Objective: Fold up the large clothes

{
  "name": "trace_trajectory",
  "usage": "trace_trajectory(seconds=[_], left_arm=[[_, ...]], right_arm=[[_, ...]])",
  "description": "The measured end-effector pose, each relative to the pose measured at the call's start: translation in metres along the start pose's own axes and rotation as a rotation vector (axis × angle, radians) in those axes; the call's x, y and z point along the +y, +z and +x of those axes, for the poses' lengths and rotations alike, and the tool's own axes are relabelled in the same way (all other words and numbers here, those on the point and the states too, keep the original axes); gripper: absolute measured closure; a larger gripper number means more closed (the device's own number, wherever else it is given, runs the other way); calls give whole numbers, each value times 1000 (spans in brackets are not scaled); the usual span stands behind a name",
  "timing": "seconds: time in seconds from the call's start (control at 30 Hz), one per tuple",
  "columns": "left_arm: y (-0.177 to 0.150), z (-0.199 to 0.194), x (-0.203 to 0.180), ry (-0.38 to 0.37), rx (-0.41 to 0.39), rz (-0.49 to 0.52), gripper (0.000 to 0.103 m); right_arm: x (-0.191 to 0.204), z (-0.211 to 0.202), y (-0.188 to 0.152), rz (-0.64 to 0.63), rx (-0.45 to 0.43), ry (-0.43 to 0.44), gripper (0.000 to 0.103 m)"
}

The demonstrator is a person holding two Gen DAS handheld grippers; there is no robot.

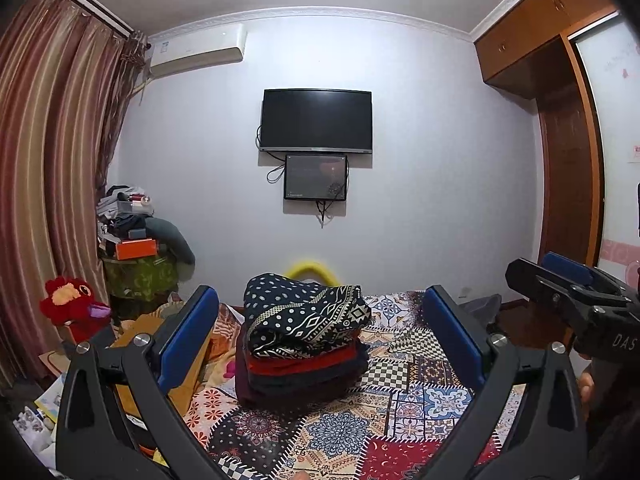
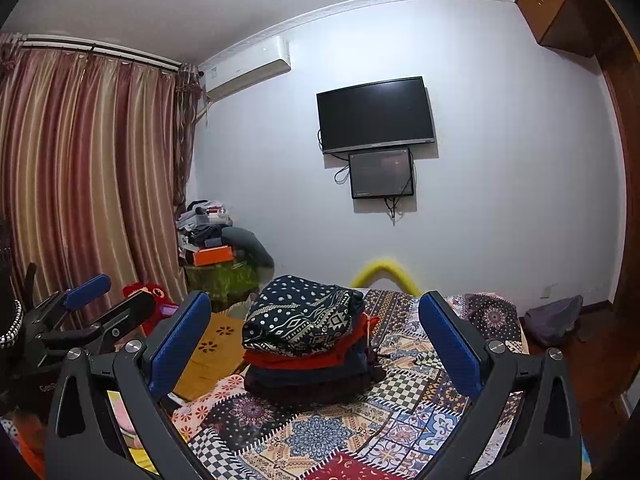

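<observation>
A stack of folded clothes (image 1: 304, 344) (image 2: 308, 344) sits on the bed's patchwork cover (image 1: 420, 400) (image 2: 404, 408). Its top piece is a dark blue garment with white dots and geometric bands; red, navy and maroon layers lie under it. My left gripper (image 1: 320, 296) is open, held back from the stack and holding nothing. My right gripper (image 2: 316, 300) is also open and empty, at a similar distance. Each shows in the other's view: the right gripper (image 1: 540, 270) at the right edge, the left gripper (image 2: 116, 296) at the left.
A wooden board (image 2: 216, 344) lies at the bed's left side, near a red plush toy (image 1: 72, 304). A cluttered stand (image 1: 136, 248) sits by the curtains (image 1: 48, 160). A television (image 1: 316, 120) hangs on the far wall. A yellow foam arch (image 2: 384, 270) rises behind the bed; a wardrobe (image 1: 568, 184) stands right.
</observation>
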State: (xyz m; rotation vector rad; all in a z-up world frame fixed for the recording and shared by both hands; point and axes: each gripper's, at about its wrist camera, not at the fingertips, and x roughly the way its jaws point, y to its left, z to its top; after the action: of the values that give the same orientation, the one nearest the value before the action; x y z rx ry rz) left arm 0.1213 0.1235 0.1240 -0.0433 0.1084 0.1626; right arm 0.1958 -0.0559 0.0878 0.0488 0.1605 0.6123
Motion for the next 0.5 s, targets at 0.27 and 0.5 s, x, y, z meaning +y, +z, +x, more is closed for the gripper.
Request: trace_trajectory(seconds=[0.27,0.5], left_arm=[[-2,3,3,-17,15,-9,0],[-5,8,5,-28,33,-27,0]], right_arm=[[0,1,-1,-1,10,-5,0],[1,2,-1,-3,18,-7,0]])
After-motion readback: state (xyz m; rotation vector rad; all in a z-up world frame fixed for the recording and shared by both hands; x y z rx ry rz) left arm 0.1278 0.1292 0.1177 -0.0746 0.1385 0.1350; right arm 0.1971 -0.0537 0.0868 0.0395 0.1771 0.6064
